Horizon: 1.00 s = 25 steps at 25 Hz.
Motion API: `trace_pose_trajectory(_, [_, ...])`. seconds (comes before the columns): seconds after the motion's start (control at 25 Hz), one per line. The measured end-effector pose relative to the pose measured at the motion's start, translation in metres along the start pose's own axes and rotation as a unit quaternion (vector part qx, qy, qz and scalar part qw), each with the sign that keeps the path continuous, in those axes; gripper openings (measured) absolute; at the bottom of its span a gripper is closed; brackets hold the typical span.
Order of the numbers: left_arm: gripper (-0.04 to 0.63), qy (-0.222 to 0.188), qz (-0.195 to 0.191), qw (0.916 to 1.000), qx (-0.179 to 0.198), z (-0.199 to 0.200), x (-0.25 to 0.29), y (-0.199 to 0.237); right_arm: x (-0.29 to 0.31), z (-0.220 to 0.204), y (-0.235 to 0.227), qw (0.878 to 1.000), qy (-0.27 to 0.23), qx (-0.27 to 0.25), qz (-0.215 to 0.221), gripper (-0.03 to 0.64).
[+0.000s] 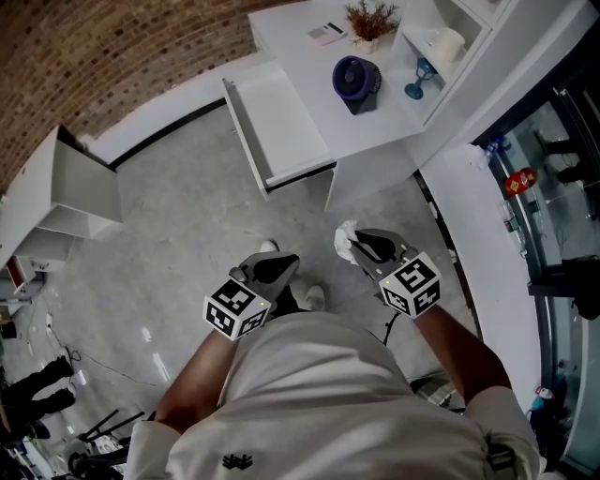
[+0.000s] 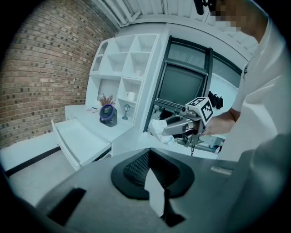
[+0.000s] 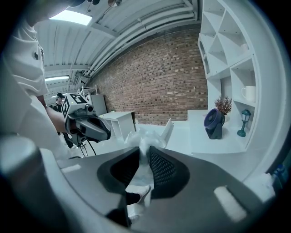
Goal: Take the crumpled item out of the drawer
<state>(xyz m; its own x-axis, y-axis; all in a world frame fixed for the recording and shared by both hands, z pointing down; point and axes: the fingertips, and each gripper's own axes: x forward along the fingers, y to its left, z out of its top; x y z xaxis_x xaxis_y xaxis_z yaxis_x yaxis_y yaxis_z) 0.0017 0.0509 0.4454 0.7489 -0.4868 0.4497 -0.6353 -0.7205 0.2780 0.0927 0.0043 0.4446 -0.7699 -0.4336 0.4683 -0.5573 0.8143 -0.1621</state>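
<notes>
The crumpled white item [image 1: 345, 241] is clamped between the jaws of my right gripper [image 1: 362, 246], held in the air above the grey floor and away from the drawer. In the right gripper view the item [image 3: 142, 136] bulges out past the fingertips of the right gripper [image 3: 145, 151]. The left gripper view shows the same white wad [image 2: 157, 129] at the right gripper's tip. The white drawer [image 1: 281, 124] stands pulled out of the desk, and its bottom looks bare. My left gripper [image 1: 273, 268] hangs beside the right one, its jaws together with nothing between them [image 2: 149, 157].
The white desk [image 1: 309, 66] carries a purple fan [image 1: 356, 79], a dried plant [image 1: 370, 19] and a blue goblet [image 1: 416, 79]. A mug [image 1: 447, 43] sits in the shelf unit. A low white cabinet [image 1: 66, 192] stands at the left by the brick wall.
</notes>
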Motion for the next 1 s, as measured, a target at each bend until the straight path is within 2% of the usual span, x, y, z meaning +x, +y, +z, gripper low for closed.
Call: trace_pose_trajectory(1.0, [0.005,0.001,-0.001,1.0000,-0.001,0.010,0.009,0.028,0.017,0.016,-0.015,1.000,-0.001,-0.001,0.005,0.078])
